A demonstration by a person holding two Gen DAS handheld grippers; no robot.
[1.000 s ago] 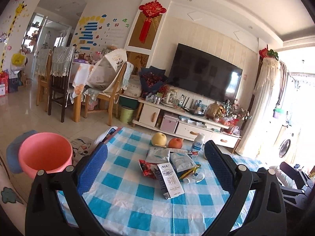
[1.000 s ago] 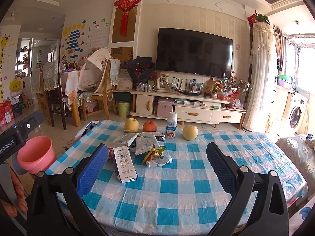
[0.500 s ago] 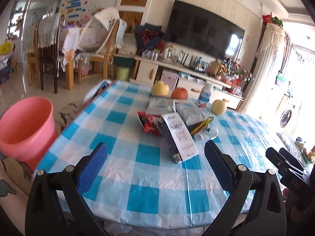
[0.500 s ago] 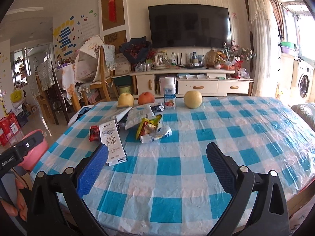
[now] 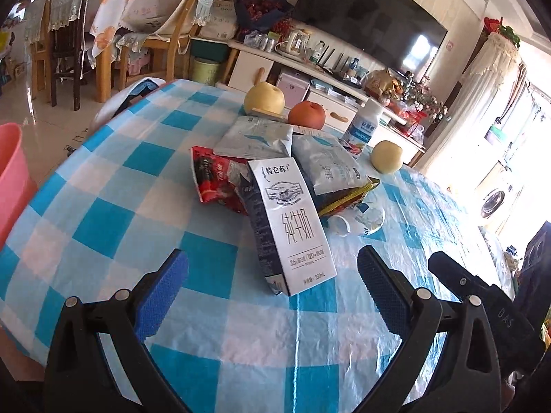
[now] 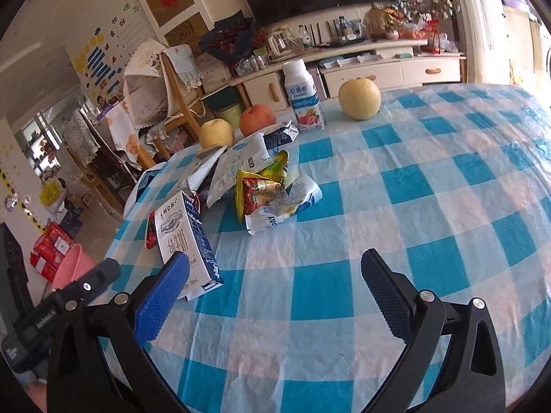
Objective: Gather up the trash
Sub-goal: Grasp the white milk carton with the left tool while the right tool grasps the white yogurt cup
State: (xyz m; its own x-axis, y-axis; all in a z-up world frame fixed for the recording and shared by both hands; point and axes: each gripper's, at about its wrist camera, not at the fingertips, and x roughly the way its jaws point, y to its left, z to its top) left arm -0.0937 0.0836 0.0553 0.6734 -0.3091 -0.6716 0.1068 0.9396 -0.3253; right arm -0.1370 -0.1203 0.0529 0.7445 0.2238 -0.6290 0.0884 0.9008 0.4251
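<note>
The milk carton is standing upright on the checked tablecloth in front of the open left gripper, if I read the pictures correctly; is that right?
Not quite: the milk carton is lying flat on its side, not standing upright, as the left wrist view shows. It does rest on the checked tablecloth in front of the open left gripper.

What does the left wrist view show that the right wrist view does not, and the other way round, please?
Only the left wrist view shows the red snack wrapper's full face and a white cap beside the pile. Only the right wrist view shows the yellow wrapper standing open and red boxes on the floor. Both show the milk carton, three fruits, the yogurt bottle, the pink bucket and both tools open, left tool, right tool.
</note>
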